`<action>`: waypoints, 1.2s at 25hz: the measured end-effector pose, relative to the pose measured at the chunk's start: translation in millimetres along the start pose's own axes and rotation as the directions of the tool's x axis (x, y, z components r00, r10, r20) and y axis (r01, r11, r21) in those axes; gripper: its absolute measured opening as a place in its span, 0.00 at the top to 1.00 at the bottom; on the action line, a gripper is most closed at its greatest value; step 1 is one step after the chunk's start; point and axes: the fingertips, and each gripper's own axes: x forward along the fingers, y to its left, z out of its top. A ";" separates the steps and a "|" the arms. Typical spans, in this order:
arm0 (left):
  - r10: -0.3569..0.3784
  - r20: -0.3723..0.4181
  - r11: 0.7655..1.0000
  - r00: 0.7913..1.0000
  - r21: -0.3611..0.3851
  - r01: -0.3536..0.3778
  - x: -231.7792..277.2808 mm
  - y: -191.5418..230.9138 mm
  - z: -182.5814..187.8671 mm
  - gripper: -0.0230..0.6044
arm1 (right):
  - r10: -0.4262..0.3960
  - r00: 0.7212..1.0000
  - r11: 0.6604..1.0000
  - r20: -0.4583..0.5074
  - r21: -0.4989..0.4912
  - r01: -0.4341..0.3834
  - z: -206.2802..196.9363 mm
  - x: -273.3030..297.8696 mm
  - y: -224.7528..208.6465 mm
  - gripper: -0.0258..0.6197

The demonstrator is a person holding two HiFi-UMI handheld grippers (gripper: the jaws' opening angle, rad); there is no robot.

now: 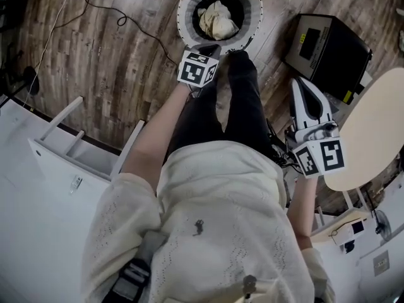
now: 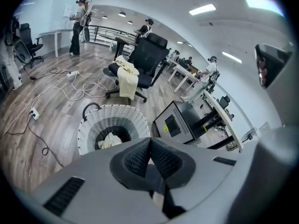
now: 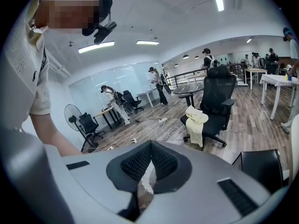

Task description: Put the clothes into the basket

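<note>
A white wicker basket [image 1: 187,5] stands on the wood floor, with a cream garment [image 1: 218,19] lying in it. My left gripper [image 1: 207,48] hovers just short of the basket's near rim, jaws shut with nothing between them. In the left gripper view, the basket [image 2: 88,125] and that garment [image 2: 110,140] lie below the shut left gripper [image 2: 150,141]. Another cream garment [image 2: 127,80] is draped over a black office chair [image 2: 152,55]. My right gripper [image 1: 303,87] is off to the right, away from the basket. In its own view the right gripper [image 3: 150,146] is shut and empty, and the draped garment [image 3: 198,120] shows beyond.
A black box-shaped machine [image 1: 325,49] stands right of the basket, beside a round beige table [image 1: 372,131]. White furniture [image 1: 63,156] fills the left. Cables [image 1: 107,11] trail over the floor. The person's dark-trousered legs [image 1: 243,106] are below me. People stand in the distance.
</note>
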 end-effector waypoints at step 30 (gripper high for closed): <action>-0.170 0.463 0.981 0.870 0.162 0.105 -245.6 -94.2 110.0 0.93 | -0.016 0.979 1.000 0.201 0.020 0.013 73.4 -41.2 81.8 0.95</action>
